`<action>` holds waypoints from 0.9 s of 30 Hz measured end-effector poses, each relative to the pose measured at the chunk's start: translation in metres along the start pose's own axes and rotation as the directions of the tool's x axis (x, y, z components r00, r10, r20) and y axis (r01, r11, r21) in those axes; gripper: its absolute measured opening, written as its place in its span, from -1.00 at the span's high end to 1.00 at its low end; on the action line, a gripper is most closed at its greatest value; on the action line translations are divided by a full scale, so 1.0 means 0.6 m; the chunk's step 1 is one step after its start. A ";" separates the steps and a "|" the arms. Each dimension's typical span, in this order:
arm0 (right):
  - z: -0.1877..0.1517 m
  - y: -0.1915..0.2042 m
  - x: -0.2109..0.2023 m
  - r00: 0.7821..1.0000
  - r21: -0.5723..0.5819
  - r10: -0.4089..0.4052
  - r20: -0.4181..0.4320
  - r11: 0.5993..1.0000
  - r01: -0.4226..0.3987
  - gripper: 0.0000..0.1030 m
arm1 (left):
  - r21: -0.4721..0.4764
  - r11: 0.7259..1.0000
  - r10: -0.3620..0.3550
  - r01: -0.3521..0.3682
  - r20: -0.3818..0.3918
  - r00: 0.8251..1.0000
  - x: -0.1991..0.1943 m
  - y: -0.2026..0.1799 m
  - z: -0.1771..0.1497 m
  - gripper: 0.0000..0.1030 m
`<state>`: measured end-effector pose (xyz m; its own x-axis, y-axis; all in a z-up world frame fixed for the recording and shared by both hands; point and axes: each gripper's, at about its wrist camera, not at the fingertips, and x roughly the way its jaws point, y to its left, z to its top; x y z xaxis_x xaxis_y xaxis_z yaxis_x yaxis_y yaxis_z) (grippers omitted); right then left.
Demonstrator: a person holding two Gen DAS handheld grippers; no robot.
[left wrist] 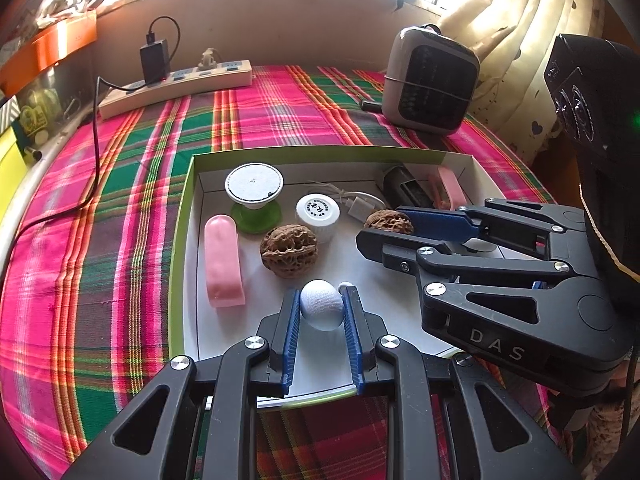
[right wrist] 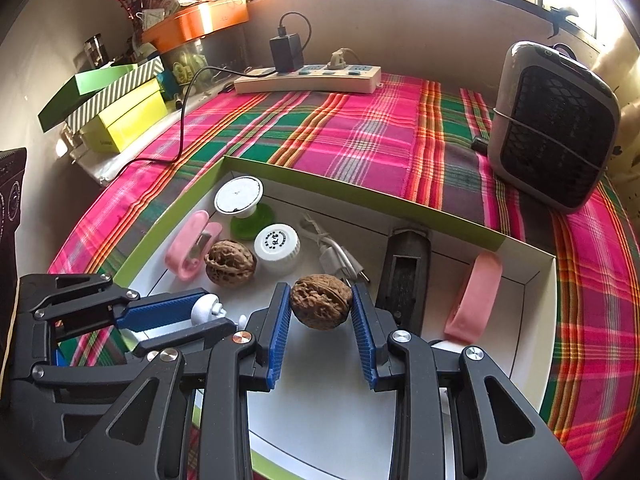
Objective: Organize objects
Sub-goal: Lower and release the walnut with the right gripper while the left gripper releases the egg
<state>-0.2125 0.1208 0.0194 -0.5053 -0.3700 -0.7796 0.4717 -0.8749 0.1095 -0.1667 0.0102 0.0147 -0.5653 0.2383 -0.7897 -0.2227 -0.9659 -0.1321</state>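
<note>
A shallow white box with green walls (left wrist: 182, 208) (right wrist: 360, 196) lies on the plaid cloth. My left gripper (left wrist: 322, 304) is shut on a pale blue-white egg-shaped piece (left wrist: 322, 305), seen from the side in the right wrist view (right wrist: 206, 308). My right gripper (right wrist: 322, 300) is shut on a walnut (right wrist: 320, 300), held over the box floor; its tip shows in the left wrist view (left wrist: 390, 222). A second walnut (left wrist: 289, 251) (right wrist: 230, 263) lies in the box.
In the box: pink clips (left wrist: 224, 264) (right wrist: 474, 298), a white-topped green stand (left wrist: 254, 192), a white cap (left wrist: 318, 210), a USB cable (right wrist: 336, 256), a dark case (right wrist: 406, 272). A fan heater (right wrist: 554, 128), a power strip (right wrist: 308, 78) and stacked boxes (right wrist: 120, 112) stand around.
</note>
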 end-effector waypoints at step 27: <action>0.006 0.005 0.007 1.000 -0.010 -0.013 -0.025 1.000 0.013 0.38 | -0.002 1.000 0.001 -0.001 -0.003 1.000 0.001 -0.001 0.001 0.59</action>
<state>-0.2159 0.1153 0.0187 -0.4935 -0.3508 -0.7959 0.4723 -0.8765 0.0934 -0.1671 0.0110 0.0148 -0.5630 0.2366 -0.7919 -0.2204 -0.9664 -0.1321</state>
